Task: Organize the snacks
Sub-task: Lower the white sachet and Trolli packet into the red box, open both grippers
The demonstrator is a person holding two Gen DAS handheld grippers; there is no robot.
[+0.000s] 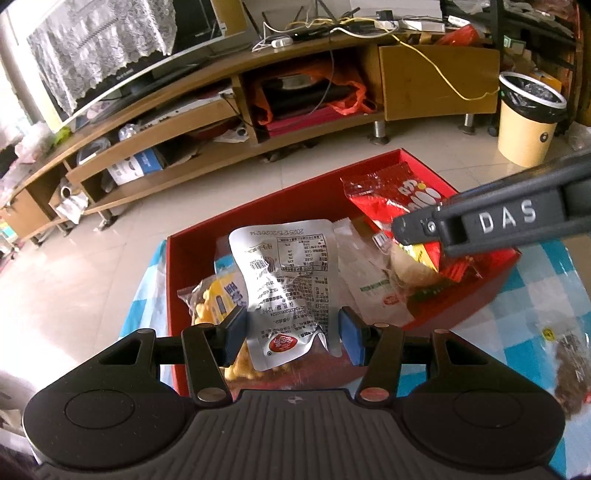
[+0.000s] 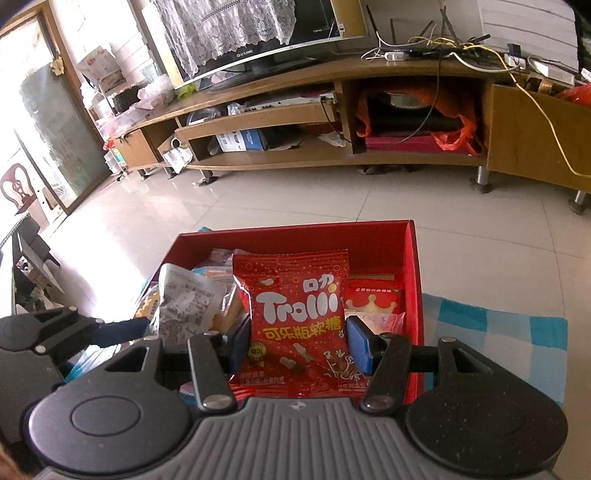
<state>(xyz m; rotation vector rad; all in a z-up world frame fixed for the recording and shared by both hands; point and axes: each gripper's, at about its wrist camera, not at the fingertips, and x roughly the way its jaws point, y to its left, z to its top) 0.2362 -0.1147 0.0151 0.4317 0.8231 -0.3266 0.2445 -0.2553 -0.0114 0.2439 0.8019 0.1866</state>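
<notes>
Both claws clamped on snacks right over the red box [image 2: 412,280]: left claw [image 1: 291,332] squeezing the silver pack [image 1: 284,280] mid-frame, right claw [image 2: 299,343] squeezing the upright red candy bag [image 2: 295,314].

Place: you are working in a home living room
Television: a big screen [image 2: 258,33] stands on the long stand, with a lace cloth [image 2: 225,26] draped over its top
Stand: the low wooden TV cabinet [image 1: 229,110] has open shelves crowded with boxes, an orange plastic bag [image 1: 347,96] and household bits
Wiring: a router [image 2: 424,37] and a tangle of cables [image 1: 332,26] sit on the cabinet top
Floor: pale glossy tiles [image 2: 295,199] run right across the room
Bin: a cream waste bin [image 1: 528,118] with a black liner stands by the cabinet
Door: a glass door [image 2: 48,122] lets daylight in at your left
Table: a blue and white checked cloth [image 2: 491,332] covers the surface in front of you
</notes>
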